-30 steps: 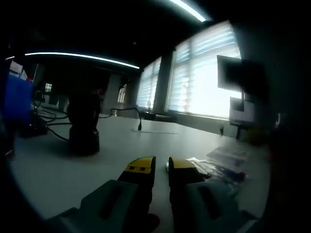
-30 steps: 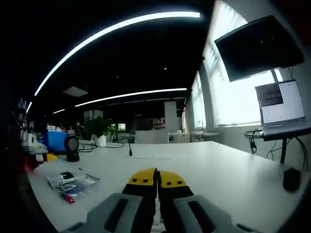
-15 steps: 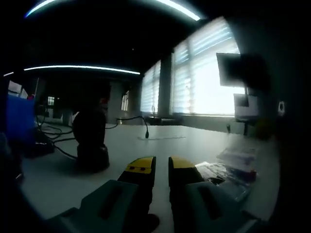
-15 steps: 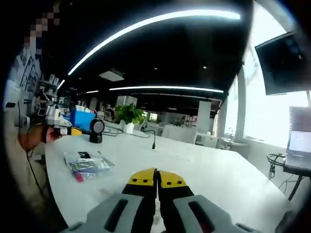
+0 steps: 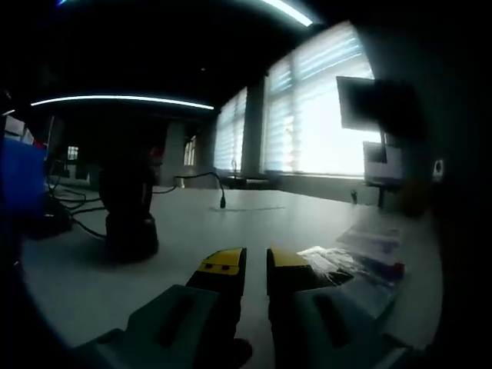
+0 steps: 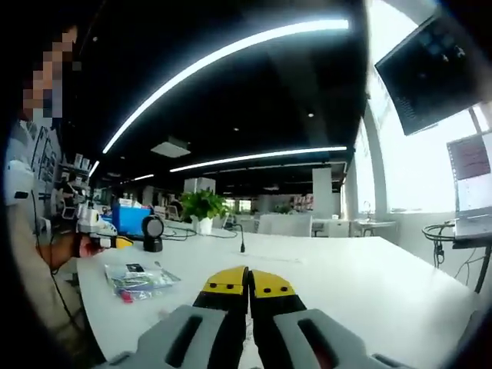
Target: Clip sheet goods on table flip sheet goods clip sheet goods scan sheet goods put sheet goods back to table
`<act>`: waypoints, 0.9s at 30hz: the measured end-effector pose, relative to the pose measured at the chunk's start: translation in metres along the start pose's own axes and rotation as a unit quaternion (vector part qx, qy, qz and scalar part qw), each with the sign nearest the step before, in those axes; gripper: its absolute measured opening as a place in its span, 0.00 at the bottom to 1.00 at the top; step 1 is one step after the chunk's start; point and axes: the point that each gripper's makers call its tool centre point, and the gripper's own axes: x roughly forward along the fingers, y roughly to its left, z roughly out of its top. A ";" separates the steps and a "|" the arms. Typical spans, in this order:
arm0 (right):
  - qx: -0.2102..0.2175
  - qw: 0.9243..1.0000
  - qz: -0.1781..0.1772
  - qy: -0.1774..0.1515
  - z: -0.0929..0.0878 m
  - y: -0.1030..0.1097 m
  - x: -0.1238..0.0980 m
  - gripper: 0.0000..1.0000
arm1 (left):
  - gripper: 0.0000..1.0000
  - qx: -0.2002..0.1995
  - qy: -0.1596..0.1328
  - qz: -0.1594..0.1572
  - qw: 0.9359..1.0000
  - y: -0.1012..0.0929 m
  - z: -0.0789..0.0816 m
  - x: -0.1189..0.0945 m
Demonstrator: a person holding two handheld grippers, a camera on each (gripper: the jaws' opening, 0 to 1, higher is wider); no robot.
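I can read no text, label, brand or number in either view. The lit laptop screen shows lines too small to make out, and printing on the clear plastic packet is blurred.

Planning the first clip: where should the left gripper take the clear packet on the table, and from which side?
Take the clear packet by its near edge, coming in low along the table. It lies flat, just right of the left gripper, so only a thin edge looks pinchable; the jaws, now only slightly parted, probably need opening first.

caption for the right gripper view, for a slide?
Right gripper shut above white table, clear packet lying left, scanner beyond.
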 end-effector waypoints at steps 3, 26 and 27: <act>-0.005 1.000 0.002 0.011 -0.009 0.000 0.003 0.00 | 0.04 0.001 0.006 0.000 1.000 0.000 -0.003 0.001; -0.027 0.996 0.054 0.063 -0.051 0.019 0.033 0.00 | 0.04 0.008 0.027 0.004 1.000 -0.002 -0.011 0.000; -0.027 0.996 0.057 0.064 -0.051 0.021 0.033 0.00 | 0.04 0.009 0.026 0.006 1.000 -0.001 -0.010 -0.001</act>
